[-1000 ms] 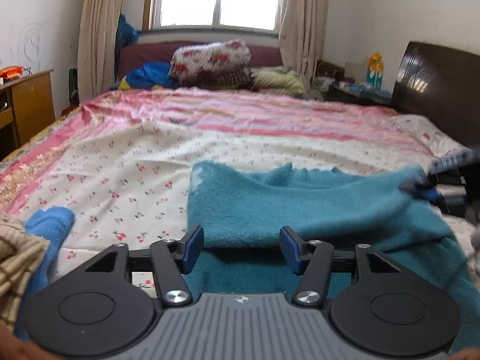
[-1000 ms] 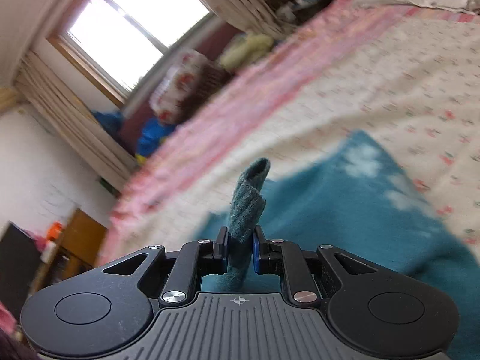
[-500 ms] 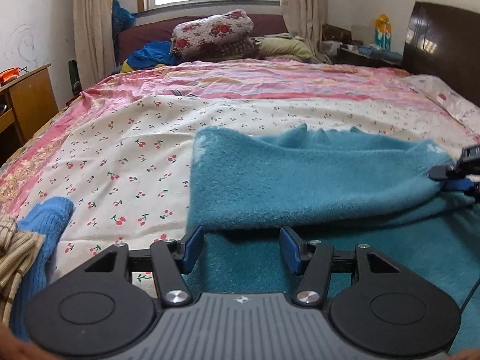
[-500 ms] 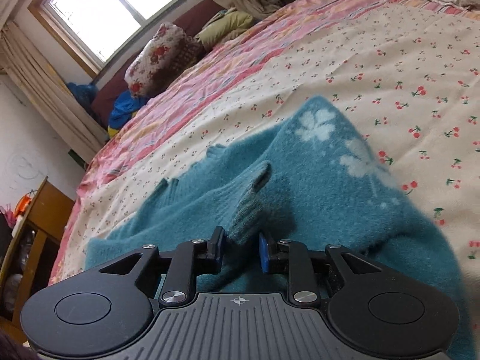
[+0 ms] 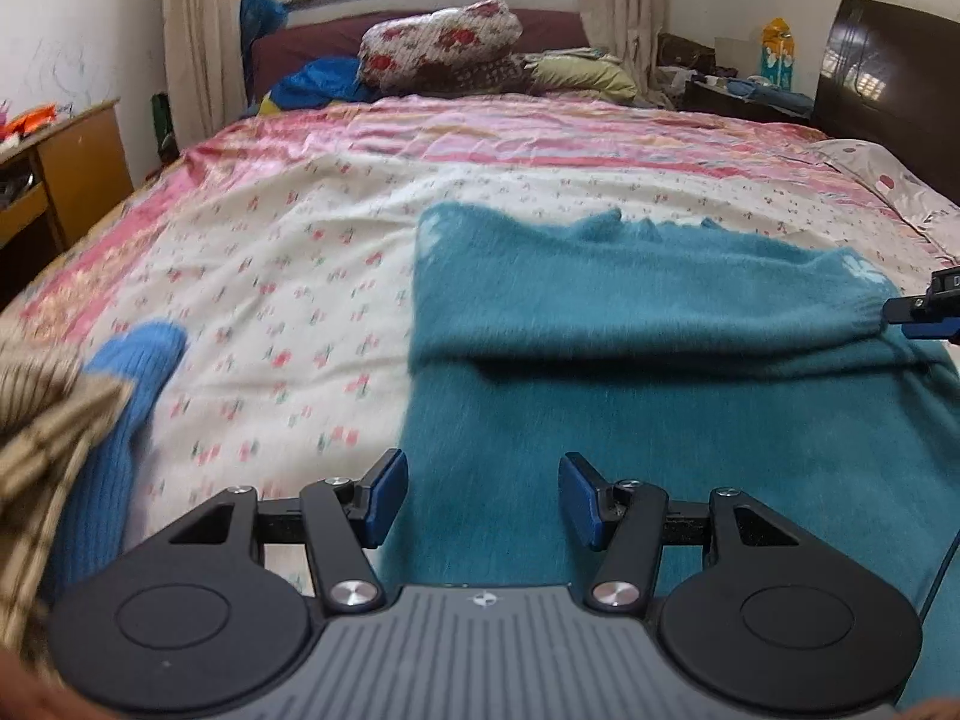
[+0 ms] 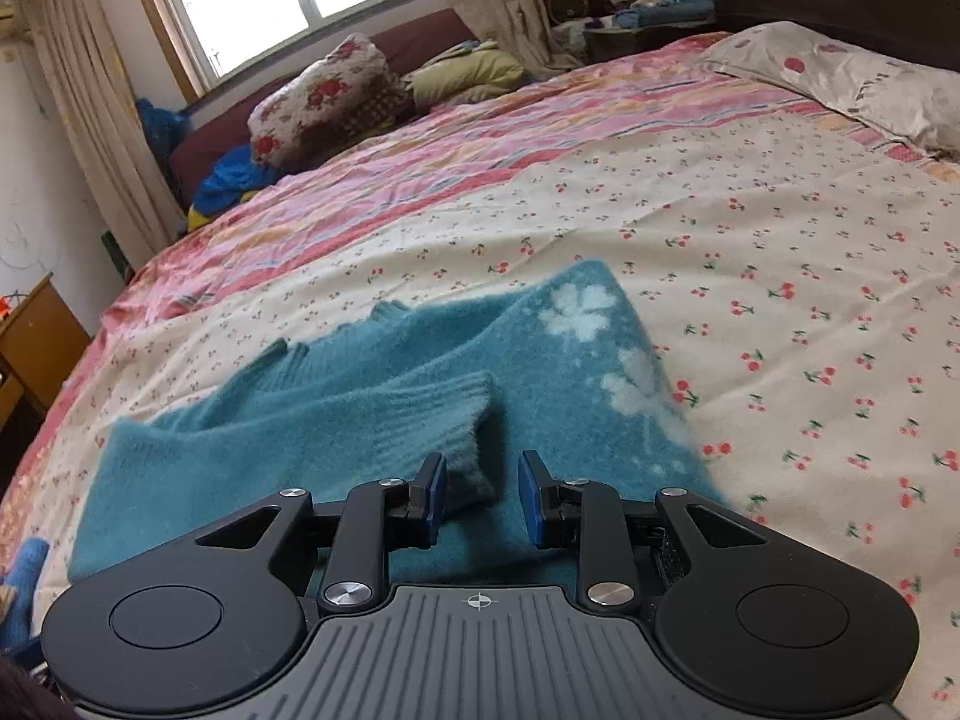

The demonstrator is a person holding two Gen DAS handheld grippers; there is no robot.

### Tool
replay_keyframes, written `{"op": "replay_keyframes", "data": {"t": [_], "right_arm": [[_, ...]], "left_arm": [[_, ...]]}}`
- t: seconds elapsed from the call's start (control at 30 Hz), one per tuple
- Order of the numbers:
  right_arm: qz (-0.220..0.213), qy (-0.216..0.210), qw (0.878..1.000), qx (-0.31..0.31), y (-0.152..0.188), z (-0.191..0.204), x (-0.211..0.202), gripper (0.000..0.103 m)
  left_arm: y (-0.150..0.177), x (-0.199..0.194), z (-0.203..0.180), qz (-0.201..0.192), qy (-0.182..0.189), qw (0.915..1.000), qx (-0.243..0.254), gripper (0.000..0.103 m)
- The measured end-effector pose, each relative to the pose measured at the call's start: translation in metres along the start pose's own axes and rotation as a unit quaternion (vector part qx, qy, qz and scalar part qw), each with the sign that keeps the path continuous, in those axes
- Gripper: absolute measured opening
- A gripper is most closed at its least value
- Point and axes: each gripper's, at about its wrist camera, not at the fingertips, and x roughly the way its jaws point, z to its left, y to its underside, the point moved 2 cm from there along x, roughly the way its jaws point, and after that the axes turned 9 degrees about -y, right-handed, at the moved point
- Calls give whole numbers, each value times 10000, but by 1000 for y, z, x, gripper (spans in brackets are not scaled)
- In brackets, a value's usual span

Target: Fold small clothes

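A teal knit sweater lies on the cherry-print bed sheet, one sleeve folded across its body. In the right wrist view the sleeve's ribbed cuff rests on the sweater. The cuff end lies between the pads of my right gripper and leans on the left pad, with a gap to the right pad; the jaws stand apart. That right gripper shows at the right edge of the left wrist view. My left gripper hovers open over the sweater's near part, nothing between its fingers.
A blue knit garment and a tan checked cloth lie at the left by the bed edge. A floral bundle and pillows sit at the far end under the window. Dark headboard at right, wooden desk at left.
My right gripper brought the raised sleeve down onto the sweater and its jaws parted off the cuff. The left gripper tipped down and closer over the sweater, still open.
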Motion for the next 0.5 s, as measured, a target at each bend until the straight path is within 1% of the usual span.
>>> {"op": "replay_keyframes", "data": {"t": [0.07,0.2,0.4,0.5], "right_arm": [[77,-43,9999,-51,8,-1,-8,27],[356,-70,9989,-299,30,0,-22,27],[721,-153,9963,-442,59,0,-41,27],[904,-179,9941,-565,73,0,-57,28]], "left_arm": [[10,-6,3,90,23,9999,-41,60],[27,-20,4,160,4,9999,33,60],[44,-35,3,275,11,9996,95,60],[54,-44,3,343,10,9993,123,60]]}}
